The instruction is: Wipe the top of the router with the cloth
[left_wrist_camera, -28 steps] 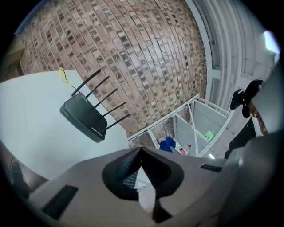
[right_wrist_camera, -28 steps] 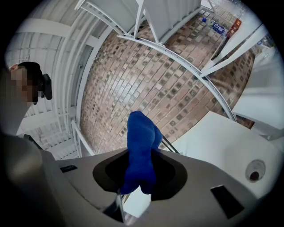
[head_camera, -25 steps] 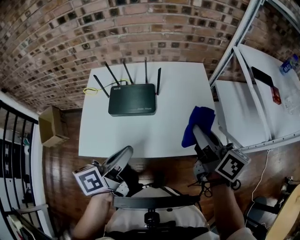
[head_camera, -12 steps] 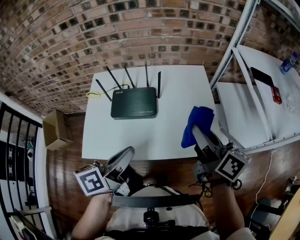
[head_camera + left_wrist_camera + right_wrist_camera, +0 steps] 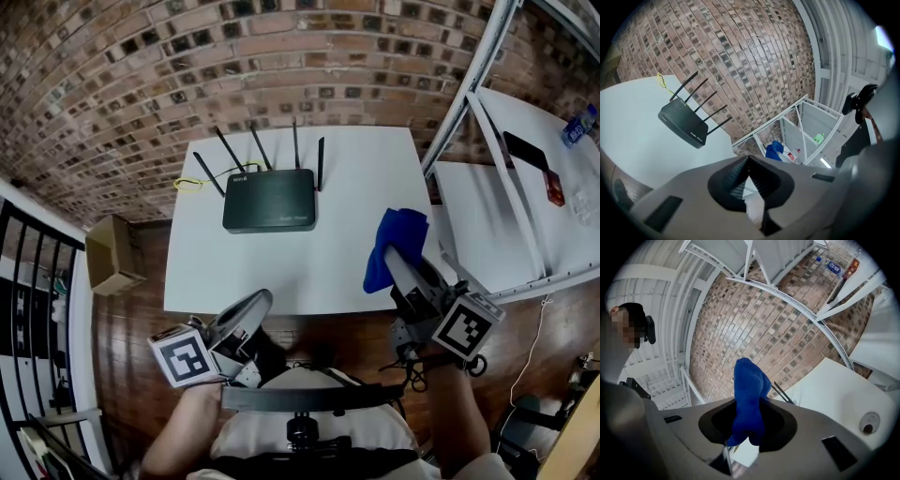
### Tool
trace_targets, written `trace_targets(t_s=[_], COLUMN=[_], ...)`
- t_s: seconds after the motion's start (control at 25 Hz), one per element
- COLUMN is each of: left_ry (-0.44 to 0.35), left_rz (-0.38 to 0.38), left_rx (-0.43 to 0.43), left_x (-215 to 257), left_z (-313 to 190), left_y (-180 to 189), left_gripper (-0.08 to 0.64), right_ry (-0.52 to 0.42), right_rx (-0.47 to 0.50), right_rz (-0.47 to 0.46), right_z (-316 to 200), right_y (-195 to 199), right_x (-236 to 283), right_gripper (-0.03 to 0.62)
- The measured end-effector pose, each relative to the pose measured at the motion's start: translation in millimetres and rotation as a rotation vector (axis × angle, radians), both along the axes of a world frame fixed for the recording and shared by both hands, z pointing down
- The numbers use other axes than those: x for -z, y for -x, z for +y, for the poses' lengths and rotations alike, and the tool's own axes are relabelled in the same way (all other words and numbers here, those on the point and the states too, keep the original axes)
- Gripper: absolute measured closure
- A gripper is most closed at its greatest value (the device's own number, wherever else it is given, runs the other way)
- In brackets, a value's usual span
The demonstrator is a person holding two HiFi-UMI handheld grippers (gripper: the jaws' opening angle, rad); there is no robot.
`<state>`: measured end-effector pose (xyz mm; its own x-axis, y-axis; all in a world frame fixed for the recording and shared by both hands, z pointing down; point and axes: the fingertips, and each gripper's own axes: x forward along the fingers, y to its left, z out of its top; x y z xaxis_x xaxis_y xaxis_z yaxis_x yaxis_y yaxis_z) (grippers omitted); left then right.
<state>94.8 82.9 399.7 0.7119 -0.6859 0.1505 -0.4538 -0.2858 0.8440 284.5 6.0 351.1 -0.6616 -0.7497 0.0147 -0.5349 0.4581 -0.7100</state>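
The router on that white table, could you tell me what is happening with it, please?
A person holds a gripper in each hand. The right gripper is shut on a blue cloth, over the near right corner of the white table. The left gripper is shut and empty, by the table's near edge. The black router sits near the far edge, untouched; wiping has not begun.
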Motion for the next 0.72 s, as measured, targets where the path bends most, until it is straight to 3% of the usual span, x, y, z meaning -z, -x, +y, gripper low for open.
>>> trace_targets(t_s=[0.72], left_ry=[-0.001], left_rz=[-0.010], left_rx=[0.008], left_x=[0], left_z=[16], left_y=[1], left_gripper=[0.558], right_ry=[0.003], right_rx=[0.024], right_rz=[0.045], right_z=[14], right_y=[3], right_x=[-3], right_gripper=[0.469])
